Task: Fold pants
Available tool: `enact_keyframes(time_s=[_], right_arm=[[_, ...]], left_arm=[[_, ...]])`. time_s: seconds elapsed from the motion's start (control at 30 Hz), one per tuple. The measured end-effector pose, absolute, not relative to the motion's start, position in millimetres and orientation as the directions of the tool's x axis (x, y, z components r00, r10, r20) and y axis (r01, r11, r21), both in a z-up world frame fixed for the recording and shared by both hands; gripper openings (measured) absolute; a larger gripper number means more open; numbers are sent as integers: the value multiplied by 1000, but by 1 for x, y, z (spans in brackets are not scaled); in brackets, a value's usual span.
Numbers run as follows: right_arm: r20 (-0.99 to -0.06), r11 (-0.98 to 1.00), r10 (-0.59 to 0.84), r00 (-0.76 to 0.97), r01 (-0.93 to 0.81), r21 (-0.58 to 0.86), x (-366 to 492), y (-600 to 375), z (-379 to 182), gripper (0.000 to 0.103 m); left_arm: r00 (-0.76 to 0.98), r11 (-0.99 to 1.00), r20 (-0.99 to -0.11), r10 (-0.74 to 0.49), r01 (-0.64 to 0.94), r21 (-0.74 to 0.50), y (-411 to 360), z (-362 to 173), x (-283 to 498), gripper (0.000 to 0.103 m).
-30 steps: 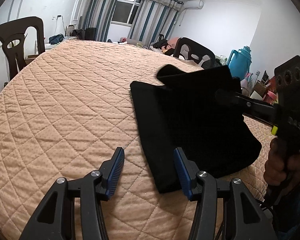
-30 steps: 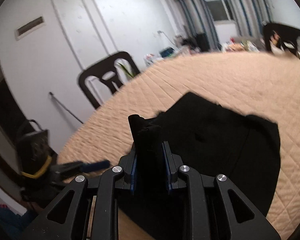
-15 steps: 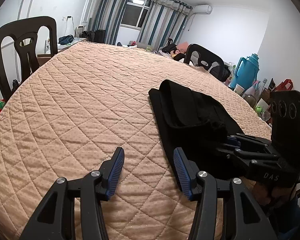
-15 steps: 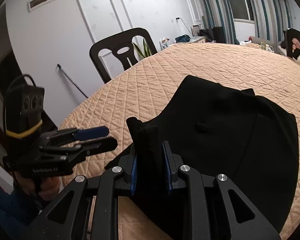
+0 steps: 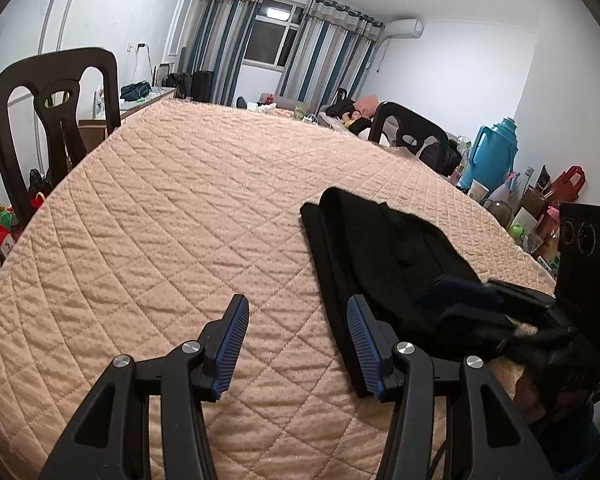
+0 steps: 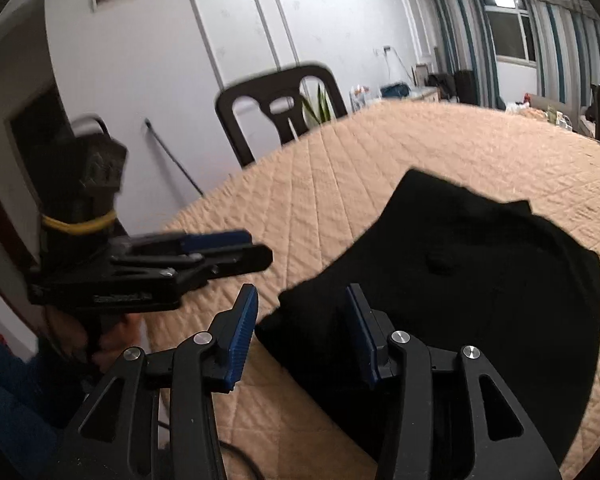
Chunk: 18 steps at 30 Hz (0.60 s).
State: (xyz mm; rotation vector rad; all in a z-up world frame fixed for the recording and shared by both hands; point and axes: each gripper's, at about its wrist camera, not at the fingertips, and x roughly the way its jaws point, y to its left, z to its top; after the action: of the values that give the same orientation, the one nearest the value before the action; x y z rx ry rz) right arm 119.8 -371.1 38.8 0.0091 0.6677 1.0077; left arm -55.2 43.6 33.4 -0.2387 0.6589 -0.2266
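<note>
Left wrist view
Left gripper (image 5: 296,330): jaws apart, nothing between them, only quilt beneath.
Pants (image 5: 384,256): black, folded into a compact stack, lying on the quilt (image 5: 172,220) just right of the left gripper's right finger.
Right gripper (image 5: 456,300): low at the near edge of the pants, partly blurred.
Chair (image 5: 56,120): dark, at the quilt's left edge.

Right wrist view
Right gripper (image 6: 302,326): jaws opening; a corner of the pants (image 6: 480,276) between the pads, pads not pressing it.
Left gripper (image 6: 236,246): to the left, over bare quilt (image 6: 380,144), held by a hand (image 6: 112,332).
</note>
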Motion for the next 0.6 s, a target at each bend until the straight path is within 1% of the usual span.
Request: enact_keyframes(time_s=[0.07,0.13,0.2,0.27,0.3,0.33,0.4,0.47,0.53,0.6], right_arm=[[-481,589,777,407,-738,328,125,-392,44,46],[-484,660,732,479,-674,332,132,-414,43,45],[-519,722,677,522,-610,328,140,-428,35,43],[-600,763,622,502,-560,322,151,-432,18,33],[-622,759,620,479,-569,317,151,-430,11,32],[-604,745,634,483,-592,309,147,-431,14,32],[-604,706,666,438,-633,319,143,-427,18,32],[-601,695,675,429,-642,323,143,-430,19,32],[-583,702,684,438,-613,362,149,-440,19,32],[-567,723,677,469,-567,395,159,-454,21,32]], left_arm=[[772,947,-566,-290,145,-288,41,38,-54,54],[773,943,-556,-306,167,-287,35,42,-50,54],[772,940,-549,-321,192,-281,26,46,-45,54],[769,938,-544,-334,217,-269,14,50,-38,54],[767,936,-542,-344,234,-263,7,52,-33,54],[765,935,-541,-349,246,-255,1,54,-31,54],[764,930,-531,-367,285,-233,-13,62,-23,54],[770,926,-515,-377,315,-207,-23,71,-15,54],[762,920,-516,-392,338,-199,-31,77,1,54],[731,908,-539,-418,358,-219,-38,76,21,54]])
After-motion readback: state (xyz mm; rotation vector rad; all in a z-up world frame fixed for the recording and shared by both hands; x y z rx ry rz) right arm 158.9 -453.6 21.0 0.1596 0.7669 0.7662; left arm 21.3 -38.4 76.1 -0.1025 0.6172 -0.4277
